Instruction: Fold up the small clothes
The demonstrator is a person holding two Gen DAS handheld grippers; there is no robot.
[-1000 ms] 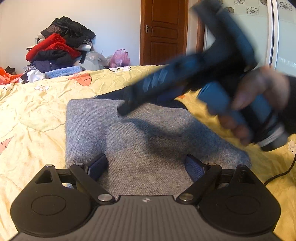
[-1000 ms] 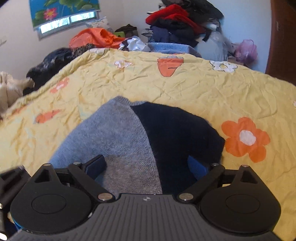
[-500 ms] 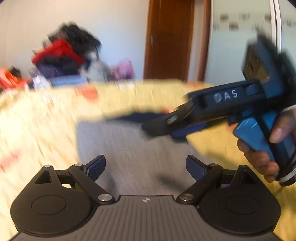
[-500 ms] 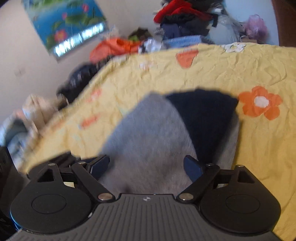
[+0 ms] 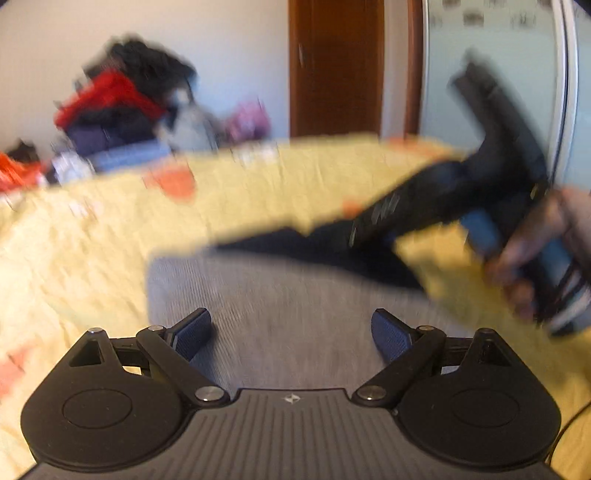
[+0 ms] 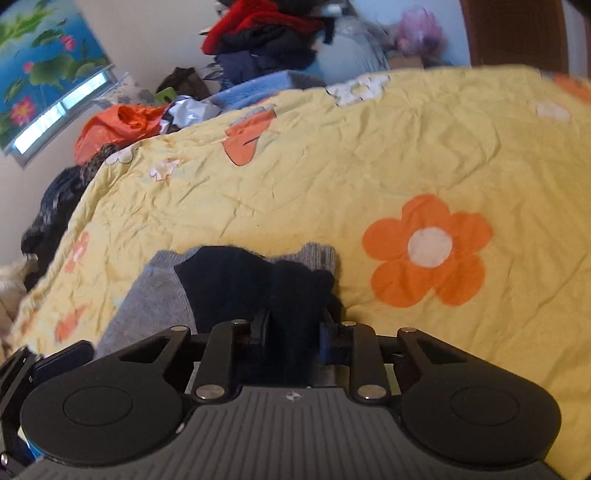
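The bed point(image 6: 369, 155) carries a yellow quilt with orange flower prints; heaped clothes point(image 6: 266, 33) lie beyond its far edge, against the wall. The task's garment, a small knit sweater point(image 5: 280, 306) in grey with a navy panel point(image 6: 236, 280), lies flat on the quilt directly ahead of both tools.

Change over the last second: the right tool point(image 6: 293, 332), previously wide open above the sweater, is closing, and its pads now press on a bunched fold of the navy panel at the garment's right edge. In the left wrist view the same tool and the person's hand point(image 5: 532, 251) appear blurred at right, reaching down to that edge.

The left tool point(image 5: 291, 326) stands wide open above the grey body of the sweater, with nothing between its pads. It has shifted sideways across the garment since the earlier frames, and its view is smeared by motion.

Assessment: the right-side grip is just being established, so a fold of this edge across the grey body looks ready to begin. The left tool has no hold yet; whether it will pin or grasp the opposite side cannot be told.
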